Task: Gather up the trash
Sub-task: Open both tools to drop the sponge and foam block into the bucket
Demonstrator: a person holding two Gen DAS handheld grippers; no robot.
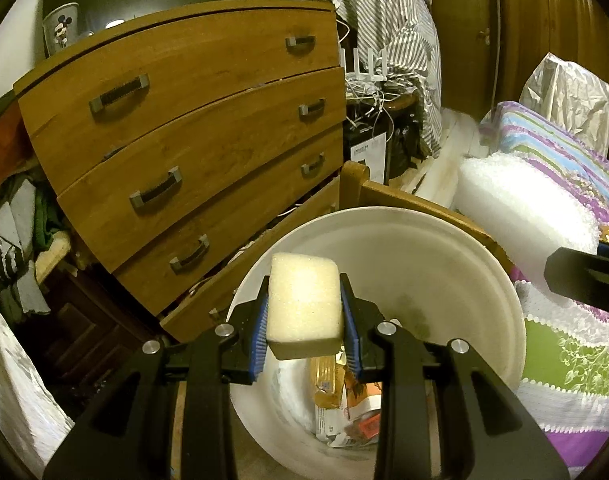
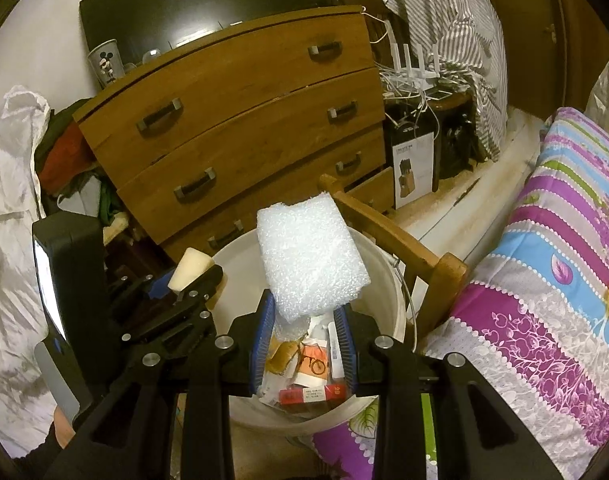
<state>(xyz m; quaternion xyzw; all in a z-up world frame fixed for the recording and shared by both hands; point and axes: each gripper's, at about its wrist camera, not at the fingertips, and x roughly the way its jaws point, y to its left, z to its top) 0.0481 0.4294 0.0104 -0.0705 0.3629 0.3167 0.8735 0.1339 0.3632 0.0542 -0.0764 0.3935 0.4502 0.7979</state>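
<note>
Two foam pieces are held over the bucket (image 2: pixel 388 280), sponge (image 1: pixel 304 300) clamped in the left gripper (image 1: pixel 306 332) fingers, foam (image 2: pixel 310 264) in the right gripper (image 2: pixel 304 344); release is judged next.

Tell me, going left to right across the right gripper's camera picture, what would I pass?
White plastic sheet → left gripper with yellow sponge → white foam block above the bucket → wooden chair arm → striped floral blanket.
</note>
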